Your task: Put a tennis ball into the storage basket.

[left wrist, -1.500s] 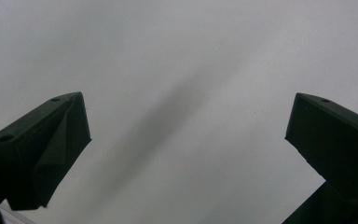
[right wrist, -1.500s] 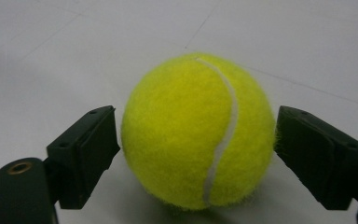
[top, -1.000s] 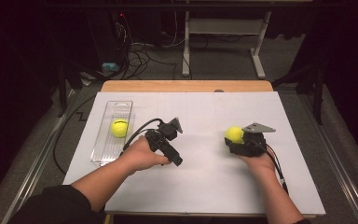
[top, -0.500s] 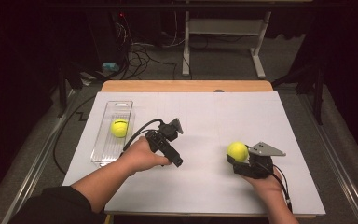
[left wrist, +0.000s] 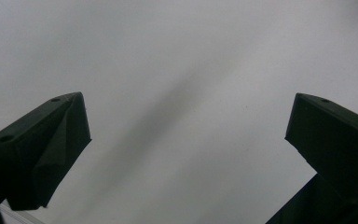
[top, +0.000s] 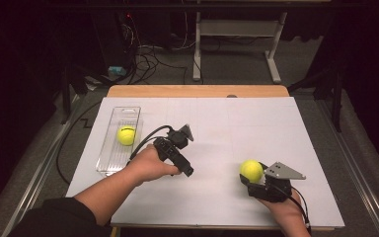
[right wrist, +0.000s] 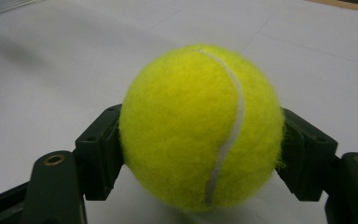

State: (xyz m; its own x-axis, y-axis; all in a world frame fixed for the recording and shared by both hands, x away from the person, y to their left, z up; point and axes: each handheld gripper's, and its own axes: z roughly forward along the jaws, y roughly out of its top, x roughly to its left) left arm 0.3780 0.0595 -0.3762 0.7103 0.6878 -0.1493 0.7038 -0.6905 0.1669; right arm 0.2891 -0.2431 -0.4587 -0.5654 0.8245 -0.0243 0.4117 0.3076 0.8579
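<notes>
In the right gripper view the tennis ball (right wrist: 200, 126) hides the inner faces of the right tool (right wrist: 200, 154), whose outer parts the bottom edge cuts off. In the left gripper view the left tool (left wrist: 182, 154) (both black jaws) runs off the lower corners, over a blurred white tabletop (left wrist: 177, 70).
</notes>
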